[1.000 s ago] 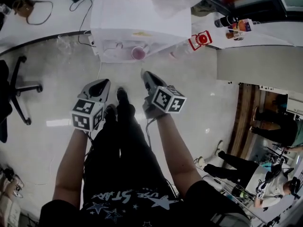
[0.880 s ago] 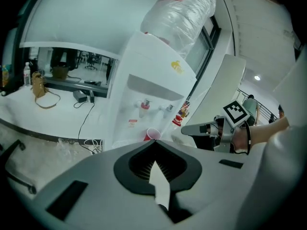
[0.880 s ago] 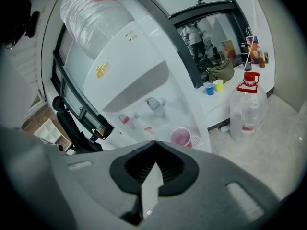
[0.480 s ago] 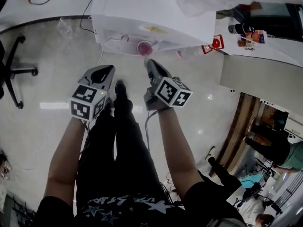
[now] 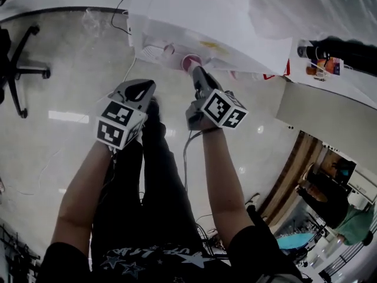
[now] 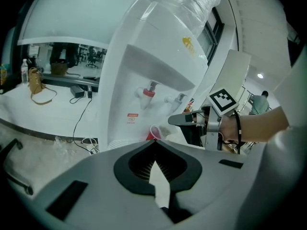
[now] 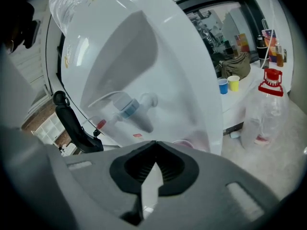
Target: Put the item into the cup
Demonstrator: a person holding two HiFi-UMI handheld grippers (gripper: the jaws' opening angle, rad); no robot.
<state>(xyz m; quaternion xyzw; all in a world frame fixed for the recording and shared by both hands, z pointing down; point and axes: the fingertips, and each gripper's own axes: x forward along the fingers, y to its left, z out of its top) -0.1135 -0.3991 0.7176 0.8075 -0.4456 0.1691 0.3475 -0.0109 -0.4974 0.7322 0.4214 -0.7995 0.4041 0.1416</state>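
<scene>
A pink cup (image 5: 190, 62) stands on the drip shelf of a white water dispenser (image 5: 194, 16), below its taps. The left gripper view shows the same cup (image 6: 154, 133) under the red tap (image 6: 149, 91). My right gripper (image 5: 198, 73) is shut and empty, with its tip just beside the cup. Only the cup's rim (image 7: 183, 143) shows past my right gripper (image 7: 154, 142) in the right gripper view. My left gripper (image 5: 143, 87) hangs further left, short of the dispenser. Its jaws are shut with nothing between them. No loose item shows.
A black office chair (image 5: 17, 69) stands on the glossy floor at the left. Cables (image 5: 126, 69) run down beside the dispenser. A clear jug with a red cap (image 7: 266, 109) sits on the floor to the right. Blue (image 7: 223, 85) and yellow (image 7: 233, 83) cups stand on a far counter.
Both grippers have moved forward towards the dispenser. The right gripper's tip has come up beside the pink cup. The cup has stayed on its shelf.
</scene>
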